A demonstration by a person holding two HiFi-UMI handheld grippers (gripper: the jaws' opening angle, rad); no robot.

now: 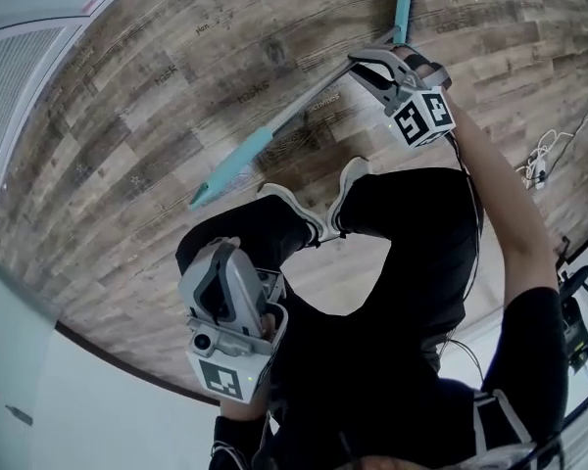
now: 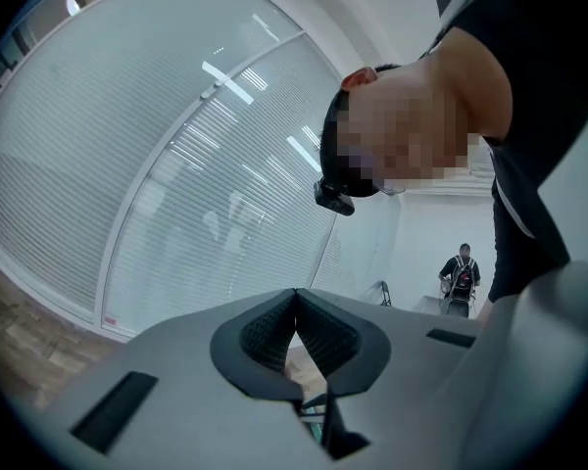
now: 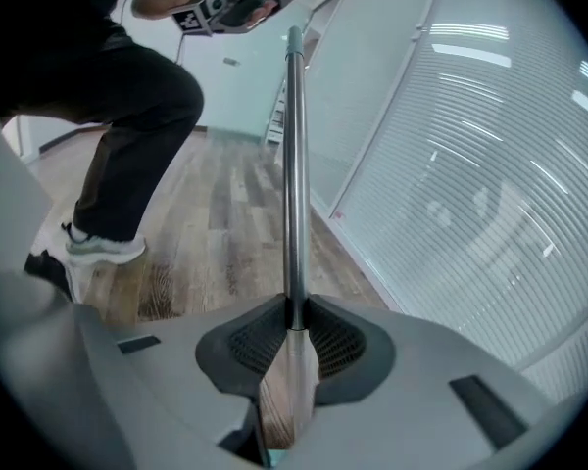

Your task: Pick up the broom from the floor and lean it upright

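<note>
The broom has a silver pole (image 1: 318,96) with a long teal section (image 1: 230,169) at its lower-left end and a teal piece (image 1: 404,3) beyond the gripper at the top. It slants over the wood floor and throws a shadow there. My right gripper (image 1: 365,62) is shut on the pole. In the right gripper view the pole (image 3: 294,164) runs straight up from between the pads of my right gripper (image 3: 294,306). My left gripper (image 1: 220,258) is held close to the body, away from the broom. Its pads meet with nothing between them (image 2: 295,297).
The person's legs and white shoes (image 1: 309,209) stand just below the broom. A white cable (image 1: 539,160) lies on the floor at right. A glass wall with blinds (image 3: 470,164) runs alongside. Another person (image 2: 461,272) stands far off.
</note>
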